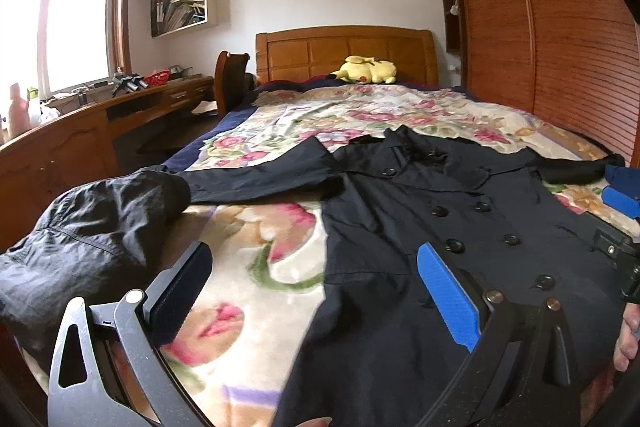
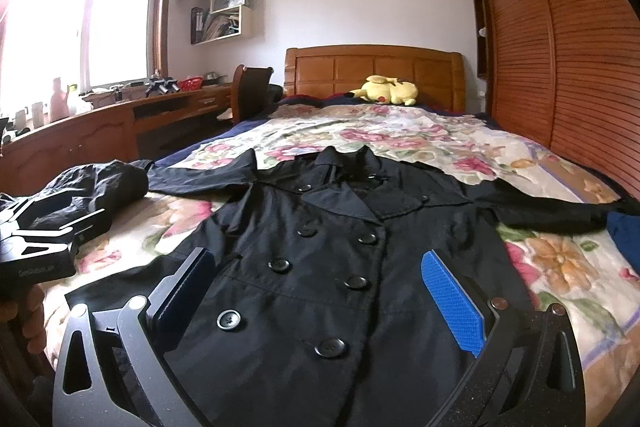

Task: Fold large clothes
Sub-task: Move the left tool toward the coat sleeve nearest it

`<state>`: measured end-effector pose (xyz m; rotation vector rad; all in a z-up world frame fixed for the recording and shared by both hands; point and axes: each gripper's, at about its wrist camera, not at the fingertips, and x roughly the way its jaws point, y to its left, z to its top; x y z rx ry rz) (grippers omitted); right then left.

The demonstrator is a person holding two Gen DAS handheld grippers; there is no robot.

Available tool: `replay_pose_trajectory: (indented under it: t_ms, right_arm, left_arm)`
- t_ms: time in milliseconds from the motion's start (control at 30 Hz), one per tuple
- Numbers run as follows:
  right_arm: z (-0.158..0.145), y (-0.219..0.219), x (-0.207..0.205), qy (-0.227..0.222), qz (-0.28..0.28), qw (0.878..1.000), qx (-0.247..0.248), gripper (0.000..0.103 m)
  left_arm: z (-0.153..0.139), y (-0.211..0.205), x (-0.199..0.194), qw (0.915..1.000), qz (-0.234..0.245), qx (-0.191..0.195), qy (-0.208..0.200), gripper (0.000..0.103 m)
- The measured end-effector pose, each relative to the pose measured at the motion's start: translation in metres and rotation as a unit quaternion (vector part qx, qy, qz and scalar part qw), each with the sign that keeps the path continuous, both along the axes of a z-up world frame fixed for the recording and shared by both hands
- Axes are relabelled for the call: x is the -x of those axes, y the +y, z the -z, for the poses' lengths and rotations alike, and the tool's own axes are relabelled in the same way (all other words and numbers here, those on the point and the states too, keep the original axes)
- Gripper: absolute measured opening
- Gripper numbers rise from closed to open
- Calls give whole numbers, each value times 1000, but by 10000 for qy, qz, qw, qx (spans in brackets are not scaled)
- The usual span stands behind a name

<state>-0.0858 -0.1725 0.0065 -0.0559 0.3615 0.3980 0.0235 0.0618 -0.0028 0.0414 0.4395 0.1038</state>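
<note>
A black double-breasted coat [image 1: 440, 227] lies face up and spread flat on the floral bedspread, collar toward the headboard, both sleeves stretched out sideways; it also shows in the right wrist view [image 2: 320, 247]. My left gripper [image 1: 316, 283] is open and empty, hovering over the coat's left edge near the hem. My right gripper [image 2: 320, 291] is open and empty above the coat's buttoned front. The right gripper's blue pad [image 1: 620, 201] shows at the left wrist view's right edge. The left gripper's body [image 2: 44, 243] shows at the right wrist view's left.
A second crumpled black garment [image 1: 96, 227] lies at the bed's left edge. A blue cloth [image 2: 626, 235] lies at the right edge. A yellow plush toy [image 1: 366, 70] rests by the wooden headboard [image 1: 344, 51]. A desk [image 1: 120, 115] stands left, a wardrobe [image 1: 560, 27] right.
</note>
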Motion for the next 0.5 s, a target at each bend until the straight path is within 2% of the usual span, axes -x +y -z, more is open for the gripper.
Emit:
replay_pose_trajectory:
  t_ms: [200, 333, 500]
  right_arm:
    - [-6, 14, -11, -37, -115, 9999, 119, 103]
    - [-10, 21, -21, -6, -211, 9997, 155, 103]
    - [-15, 35, -35, 22, -365, 9990, 248, 103]
  left_arm:
    - [4, 14, -19, 9997, -114, -132, 194, 103]
    - [7, 22, -30, 9993, -88, -22, 368, 103]
    - [4, 31, -49, 9984, -209, -232, 474, 103]
